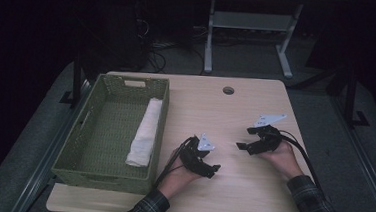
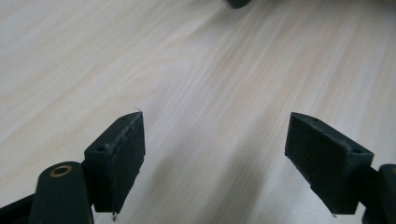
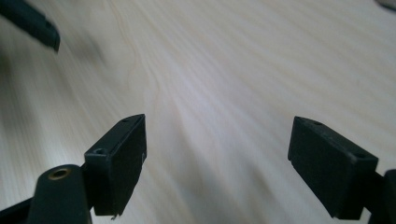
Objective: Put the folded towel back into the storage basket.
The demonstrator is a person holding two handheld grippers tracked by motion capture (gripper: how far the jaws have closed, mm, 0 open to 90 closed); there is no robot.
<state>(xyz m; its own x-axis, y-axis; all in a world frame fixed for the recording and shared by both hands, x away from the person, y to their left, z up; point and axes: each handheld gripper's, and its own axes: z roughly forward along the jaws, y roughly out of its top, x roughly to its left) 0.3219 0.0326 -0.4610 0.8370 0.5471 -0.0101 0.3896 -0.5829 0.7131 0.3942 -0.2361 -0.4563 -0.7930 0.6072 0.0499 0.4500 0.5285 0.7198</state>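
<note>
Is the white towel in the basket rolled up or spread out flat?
Rolled up. The white towel lies as a long, narrow bundle along the right wall inside the green basket, leaving most of the bottom bare.

One wooden table (image 1: 230, 189), one green woven basket (image 1: 80, 143), one rolled white cloth (image 1: 145, 133), two grippers (image 1: 214, 169) (image 1: 241, 146)

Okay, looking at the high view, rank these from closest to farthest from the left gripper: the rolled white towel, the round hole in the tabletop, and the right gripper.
From the left gripper, low on the table:
1. right gripper, just to its right, slightly farther up.
2. rolled white towel, to its left inside the green basket.
3. round hole, near the table's far edge.
</note>
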